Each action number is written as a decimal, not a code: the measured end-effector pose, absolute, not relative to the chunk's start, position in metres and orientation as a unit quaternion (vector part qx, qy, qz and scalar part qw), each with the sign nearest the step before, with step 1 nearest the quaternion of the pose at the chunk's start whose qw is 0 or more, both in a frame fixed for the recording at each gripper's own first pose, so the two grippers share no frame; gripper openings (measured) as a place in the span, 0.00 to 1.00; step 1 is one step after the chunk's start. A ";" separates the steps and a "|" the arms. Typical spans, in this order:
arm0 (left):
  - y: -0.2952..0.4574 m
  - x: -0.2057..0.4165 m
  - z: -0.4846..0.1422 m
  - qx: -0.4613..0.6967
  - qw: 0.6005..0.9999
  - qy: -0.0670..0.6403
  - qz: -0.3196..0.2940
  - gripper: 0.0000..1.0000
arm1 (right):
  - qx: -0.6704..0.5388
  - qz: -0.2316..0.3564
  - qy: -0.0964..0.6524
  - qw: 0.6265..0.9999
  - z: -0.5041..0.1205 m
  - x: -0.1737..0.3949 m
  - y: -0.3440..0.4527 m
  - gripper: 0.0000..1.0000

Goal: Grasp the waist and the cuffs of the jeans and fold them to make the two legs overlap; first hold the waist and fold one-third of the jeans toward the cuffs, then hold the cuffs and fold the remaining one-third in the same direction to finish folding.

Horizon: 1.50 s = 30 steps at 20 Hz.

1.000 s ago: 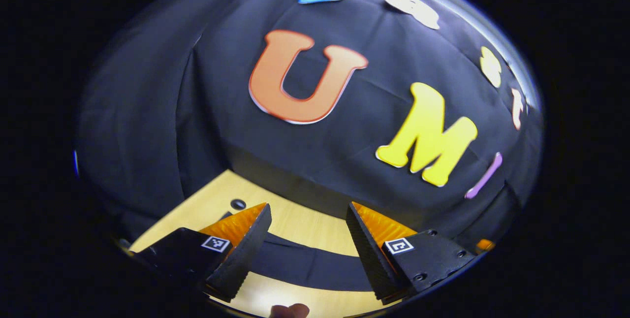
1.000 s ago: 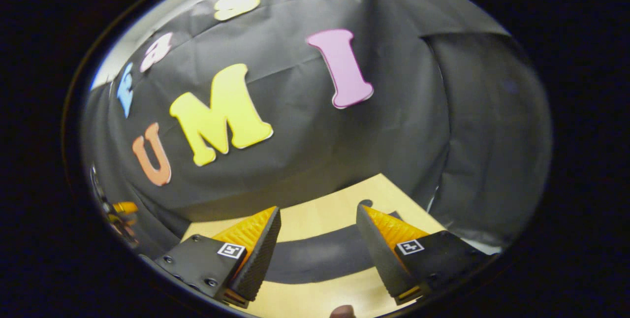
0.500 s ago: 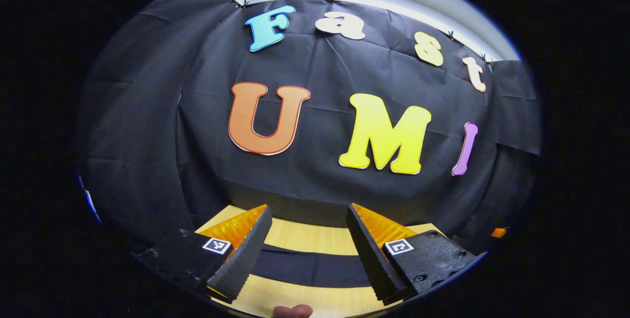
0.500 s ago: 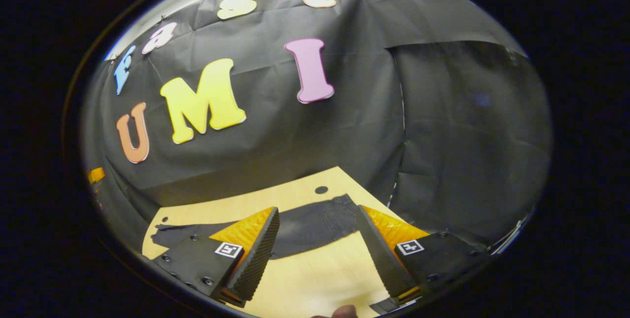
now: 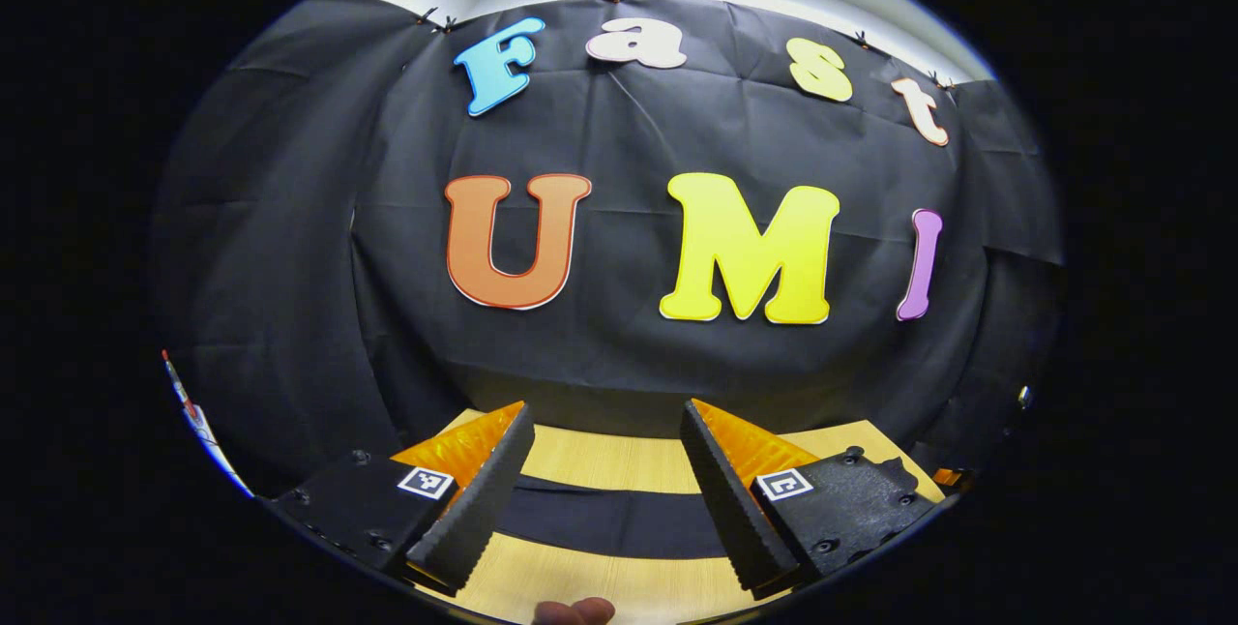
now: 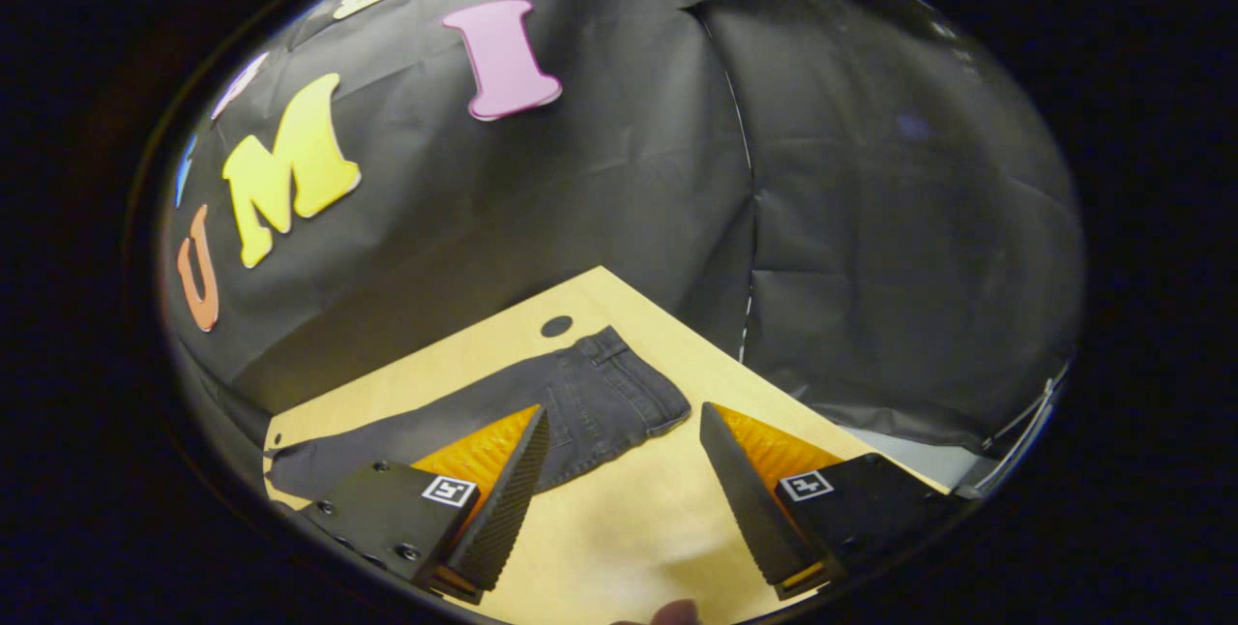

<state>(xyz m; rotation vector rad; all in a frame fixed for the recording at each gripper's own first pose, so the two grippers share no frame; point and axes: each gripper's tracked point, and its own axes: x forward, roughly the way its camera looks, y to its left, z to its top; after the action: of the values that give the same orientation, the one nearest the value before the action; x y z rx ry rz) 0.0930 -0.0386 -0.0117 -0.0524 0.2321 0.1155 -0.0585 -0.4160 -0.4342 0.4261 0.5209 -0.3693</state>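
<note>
While the left hand-held gripper point(image 5: 605, 499) hangs above the near edge of the counter point(image 5: 600, 459), its fingers stand spread wide with nothing between them. In the left gripper view the jeans point(image 5: 604, 520) show as a dark band running crosswise to the fingers, lying flat on the wood just ahead of the tips and a little below them. Which end of the garment this stretch belongs to I cannot tell from here.

In the right gripper view the right hand-held gripper point(image 6: 624, 499) is likewise spread and empty, held above bare wood on the near side of the counter point(image 6: 629, 528). The jeans point(image 6: 542, 407) lie flat with their long axis slanting across the view: the waist point(image 6: 638, 383) sits ahead of the gap between the fingers, toward the counter's far right corner, while the legs trail off to the left toward the cuffs point(image 6: 285, 470) near the left edge. A small dark hole point(image 6: 556, 326) in the wood lies just beyond the waist. By my reckoning the right gripper is the nearer one to the waist. No container shows on the counter.
</note>
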 end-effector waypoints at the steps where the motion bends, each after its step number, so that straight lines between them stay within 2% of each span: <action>1: -0.043 0.093 -0.015 -0.029 0.991 0.121 0.059 0.98 | 0.209 -0.180 0.262 0.925 -0.450 -0.047 -0.423 0.98; 2: -0.047 0.095 -0.016 -0.029 0.990 0.125 0.061 0.98 | 0.209 -0.180 0.267 0.924 -0.461 -0.036 -0.429 0.98; 3: -0.053 0.097 -0.018 -0.026 0.989 0.130 0.063 0.98 | 0.208 -0.179 0.274 0.922 -0.473 -0.026 -0.434 0.92; 4: -0.057 0.097 -0.019 -0.022 0.989 0.134 0.064 0.98 | 0.209 -0.179 0.281 0.919 -0.485 -0.017 -0.439 0.91; 5: -0.058 0.097 -0.020 -0.018 0.988 0.136 0.068 0.98 | 0.208 -0.180 0.288 0.917 -0.496 -0.009 -0.442 0.98; 8: -0.054 0.095 -0.021 -0.012 0.987 0.140 0.079 0.98 | 0.187 -0.181 0.311 0.914 -0.524 0.007 -0.447 0.98; 9: -0.050 0.093 -0.023 -0.011 0.986 0.143 0.086 0.98 | 0.180 -0.177 0.316 0.915 -0.528 0.010 -0.445 0.92; 10: -0.047 0.092 -0.025 -0.012 0.985 0.146 0.092 0.98 | 0.178 -0.172 0.316 0.916 -0.529 0.011 -0.441 0.92; 11: -0.043 0.092 -0.028 -0.017 0.984 0.150 0.096 0.98 | 0.182 -0.168 0.319 0.915 -0.527 0.006 -0.441 0.98; 12: -0.041 0.091 -0.031 -0.022 0.983 0.153 0.101 0.98 | 0.179 -0.165 0.313 0.918 -0.524 0.007 -0.442 0.98; 14: -0.037 0.088 -0.038 -0.033 0.980 0.161 0.108 0.98 | 0.175 -0.150 0.315 0.921 -0.523 0.010 -0.437 0.82; 15: -0.033 0.087 -0.041 -0.038 0.979 0.166 0.111 0.98 | 0.183 -0.133 0.327 0.918 -0.529 0.013 -0.428 0.78; 21: -0.012 0.080 -0.039 -0.035 0.978 0.160 0.126 0.98 | 0.180 -0.131 0.355 0.908 -0.510 0.019 -0.415 0.14; 25: 0.007 0.071 -0.043 -0.044 0.977 0.157 0.139 0.98 | 0.171 -0.119 0.337 0.918 -0.452 0.017 -0.404 0.13; 26: 0.012 0.068 -0.045 -0.045 0.976 0.156 0.142 0.98 | 0.165 -0.115 0.328 0.923 -0.432 0.016 -0.396 0.09; 29: 0.028 0.056 -0.050 -0.047 0.976 0.150 0.151 0.98 | 0.126 -0.103 0.300 0.940 -0.376 0.025 -0.361 0.09; 30: 0.034 0.050 -0.051 -0.051 0.976 0.148 0.154 0.99 | 0.112 -0.095 0.294 0.944 -0.359 0.028 -0.345 0.13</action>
<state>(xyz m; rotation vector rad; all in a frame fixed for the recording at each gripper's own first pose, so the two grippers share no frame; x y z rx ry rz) 0.0498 0.0335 -0.0509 -0.1029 0.2981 0.3102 0.0281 -0.3450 -0.3588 0.2288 0.5991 -0.1933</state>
